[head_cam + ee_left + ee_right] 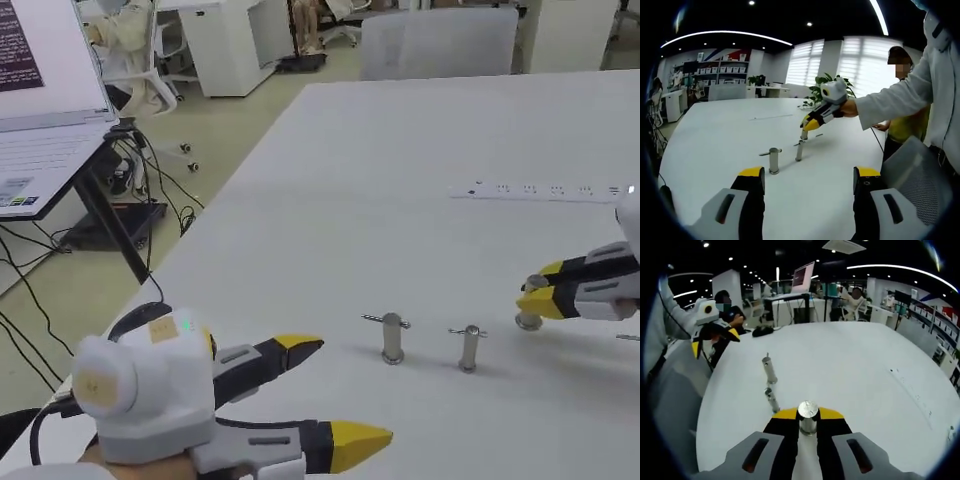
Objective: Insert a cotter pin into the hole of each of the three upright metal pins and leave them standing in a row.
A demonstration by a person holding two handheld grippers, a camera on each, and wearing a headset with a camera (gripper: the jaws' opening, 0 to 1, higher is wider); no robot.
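White worktop (400,180): two fitted
Cotter pins (385,321) are seen in first pin (392,345) and second pin (468,352); third pin (527,321) is clamped in right claw (538,287), left claw (355,390) spread empty.

silver upright metal pins (393,345): three
thin steel cotter pins (385,321): two
long white power strip (540,190): one

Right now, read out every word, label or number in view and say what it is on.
Nothing can be read.
laptop screen: lines of text, too blurred.
sticker on the laptop: too small.
power strip: markings too small.
monitor: blurred.
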